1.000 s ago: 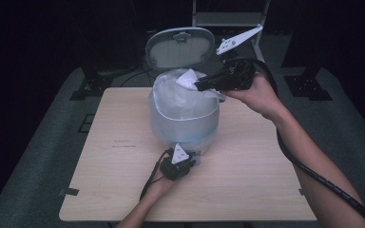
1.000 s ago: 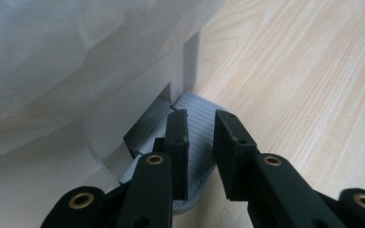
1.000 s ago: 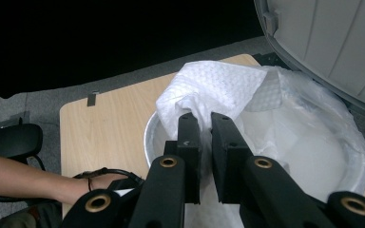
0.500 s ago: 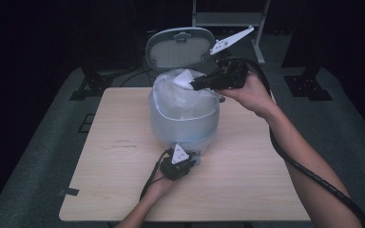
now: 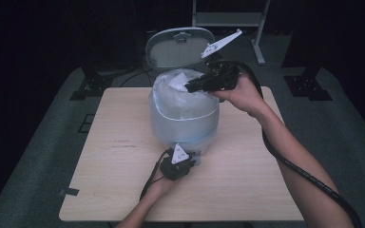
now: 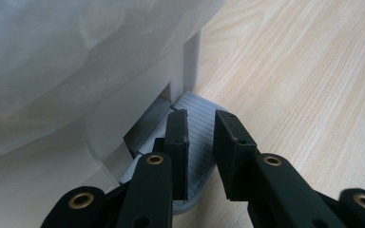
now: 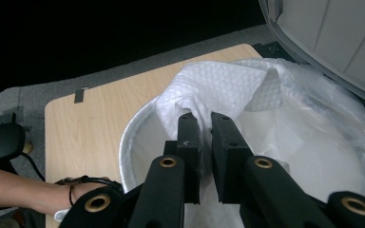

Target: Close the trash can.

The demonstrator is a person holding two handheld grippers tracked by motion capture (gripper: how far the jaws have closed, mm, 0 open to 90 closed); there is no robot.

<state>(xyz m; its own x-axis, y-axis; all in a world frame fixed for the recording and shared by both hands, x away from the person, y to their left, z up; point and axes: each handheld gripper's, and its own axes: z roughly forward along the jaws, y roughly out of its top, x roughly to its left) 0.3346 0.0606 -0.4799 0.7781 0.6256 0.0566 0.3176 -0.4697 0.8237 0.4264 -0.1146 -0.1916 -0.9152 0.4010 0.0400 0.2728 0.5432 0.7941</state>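
Right gripper [image 7: 205, 124]: fingers clamped on paper towel [image 7: 218, 88] over bin [image 5: 184, 114] (liner inside).
Left gripper [image 6: 200, 122]: fingers closed, pressing pedal [image 6: 197, 137].

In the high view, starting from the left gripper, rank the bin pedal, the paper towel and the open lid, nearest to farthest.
From the left gripper:
1. Bin pedal, right under its jaws at the bin's foot.
2. Paper towel, over the bin's mouth, in the right gripper.
3. Open lid, upright behind the bin.
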